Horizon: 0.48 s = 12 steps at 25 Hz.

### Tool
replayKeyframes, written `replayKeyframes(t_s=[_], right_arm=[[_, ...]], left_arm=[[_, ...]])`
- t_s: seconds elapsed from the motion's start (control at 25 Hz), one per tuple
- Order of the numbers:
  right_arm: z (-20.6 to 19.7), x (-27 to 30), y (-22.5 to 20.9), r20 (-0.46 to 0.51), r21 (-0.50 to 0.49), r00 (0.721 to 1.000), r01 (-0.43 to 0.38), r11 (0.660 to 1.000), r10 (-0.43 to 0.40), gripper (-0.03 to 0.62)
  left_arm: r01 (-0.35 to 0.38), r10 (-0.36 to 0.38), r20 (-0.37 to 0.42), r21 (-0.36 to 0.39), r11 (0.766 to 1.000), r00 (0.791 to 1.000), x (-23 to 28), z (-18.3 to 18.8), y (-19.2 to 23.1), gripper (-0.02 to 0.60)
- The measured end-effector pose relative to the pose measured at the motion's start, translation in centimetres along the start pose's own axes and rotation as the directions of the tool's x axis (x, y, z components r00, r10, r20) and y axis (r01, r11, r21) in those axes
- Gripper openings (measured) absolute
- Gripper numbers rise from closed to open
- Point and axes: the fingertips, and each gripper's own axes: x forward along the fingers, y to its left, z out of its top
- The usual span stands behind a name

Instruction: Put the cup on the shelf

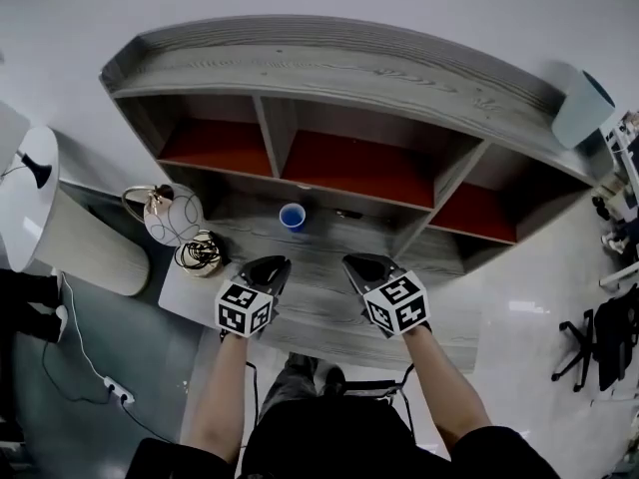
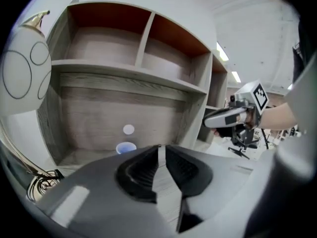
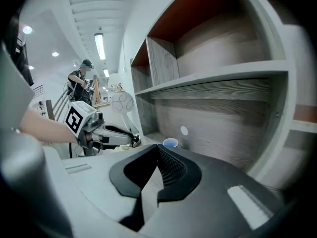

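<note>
A small blue cup (image 1: pixel 292 216) stands upright on the grey wooden surface below the shelf's compartments, near the back panel. It also shows low in the left gripper view, where the cup (image 2: pixel 126 148) sits just beyond the jaws, and in the right gripper view, with the cup (image 3: pixel 170 143) ahead. The shelf (image 1: pixel 300 68) has several red-backed compartments, all empty. My left gripper (image 1: pixel 277 263) hovers in front of the cup, slightly left; its jaws (image 2: pixel 161 148) meet at the tips with nothing between. My right gripper (image 1: pixel 356 263) hangs to the cup's right, also shut and empty (image 3: pixel 157 148).
A white globe ornament with gold trim (image 1: pixel 172 215) and a coil of cable (image 1: pixel 200 252) sit at the surface's left end. A pale cylinder (image 1: pixel 582 108) stands past the shelf's right end. An office chair (image 1: pixel 599 342) is on the floor to the right, a power strip (image 1: pixel 118 395) to the left.
</note>
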Motion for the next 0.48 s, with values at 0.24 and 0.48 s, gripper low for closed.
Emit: replayKeyframes(t_s=[0.24,0.48], right_arm=[[-1.0,-2.7,1.7,0.013,-0.004,1.0,-0.025,1.0,0.025,0.012],[-1.6,-4.0,4.3,0.021,-0.017,0.998,-0.064,0.998,0.064,0.012]], left_arm=[[-0.008,0.009,0.044,-0.043,0.999,0.999,-3.1,0.1,-2.0,0.0],[0.004,-0.001,0.05,-0.056,0.998,0.999,-5.4,-1.3,-4.6,0.0]])
